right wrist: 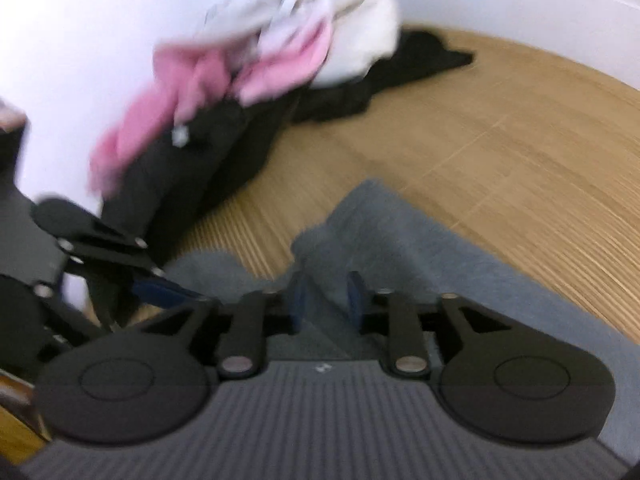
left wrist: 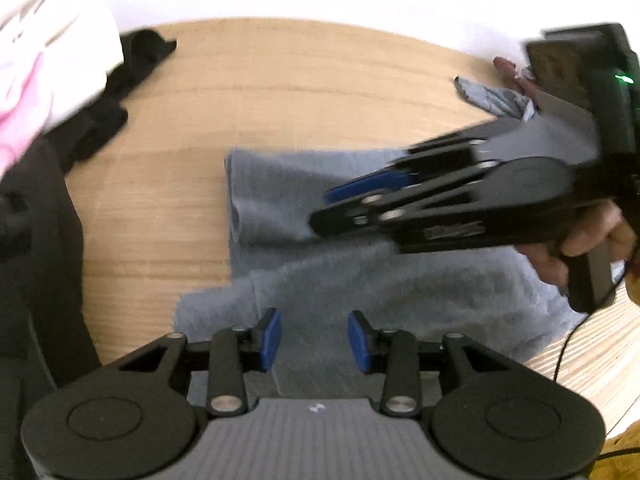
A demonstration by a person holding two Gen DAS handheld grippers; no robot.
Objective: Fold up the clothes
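Grey garment (left wrist: 360, 280): centre frame on wooden table (left wrist: 160, 160), partly folded. No legible writing. Left gripper (left wrist: 314, 338): angled down over it, jaws parted, gripping nothing. Right gripper (right wrist: 326, 300): jaws parted astride a cloth ridge; grip unclear, blurred.

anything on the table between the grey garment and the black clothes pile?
Nothing: bare wood tabletop separates the grey garment from the black clothes. Left wrist view shows it best.

Black linkage grippers (left wrist: 314, 336), blue-padded jaws, silver screws, ribbed grey bodies.
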